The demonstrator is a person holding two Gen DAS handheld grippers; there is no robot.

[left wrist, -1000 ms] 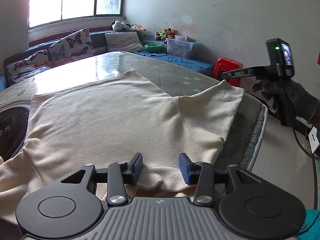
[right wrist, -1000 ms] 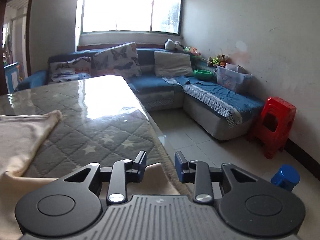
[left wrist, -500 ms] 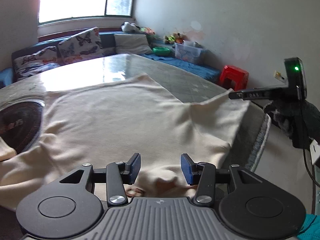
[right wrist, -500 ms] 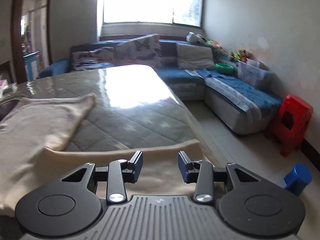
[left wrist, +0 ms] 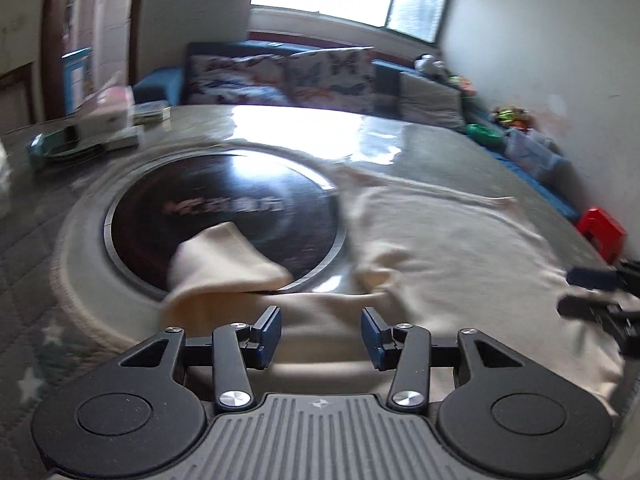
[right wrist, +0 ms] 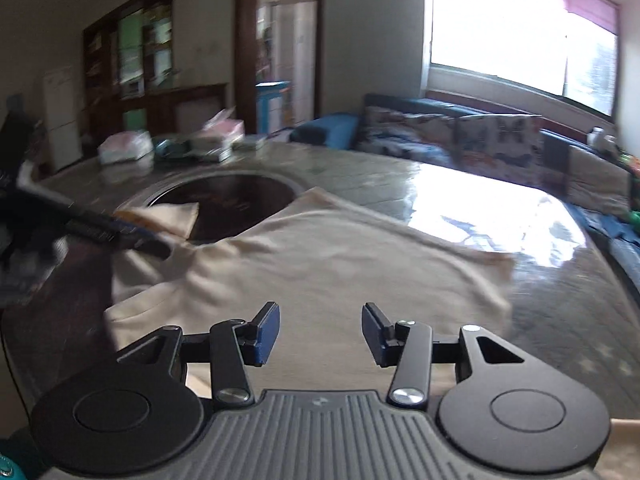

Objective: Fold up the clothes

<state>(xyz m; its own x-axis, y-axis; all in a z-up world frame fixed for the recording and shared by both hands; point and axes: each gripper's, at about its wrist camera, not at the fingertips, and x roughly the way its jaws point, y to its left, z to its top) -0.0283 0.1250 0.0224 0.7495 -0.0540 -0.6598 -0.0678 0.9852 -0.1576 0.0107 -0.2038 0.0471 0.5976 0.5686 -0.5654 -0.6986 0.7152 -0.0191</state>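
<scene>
Left wrist view, item one: cream-coloured soft knit garment (left wrist: 460,248), spread flat over the near right part of the grey quilted table cover (left wrist: 24,240), its hem end reaching toward the far right edge. One sleeve (left wrist: 224,260) lies crumpled across the dark round glossy inset disc (left wrist: 224,208) at the cover's centre.

Item two: left gripper (left wrist: 320,334), black frame with blue pads. Jaws spread wide, nothing between them; it hovers just above the garment's near edge, beside the stray sleeve. Contact with the cloth cannot be confirmed through the blur.

Item three: right gripper (right wrist: 320,334), same make. Jaws likewise spread wide and empty, poised over the body of the garment near its near edge; in the left wrist view it appears at the right edge (left wrist: 592,292).

Item four: small boxes and packets (right wrist: 172,146), clustered at the far left edge of the cover, well apart from the garment.

Step in hand, judged: bringing the loose sleeve in over the body. Handling note: take the sleeve at its cuff end, pinch a single layer only, lift clear of the disc, and lay it flat across the chest. The right gripper should pin the body so the cloth does not drag or bunch.
</scene>
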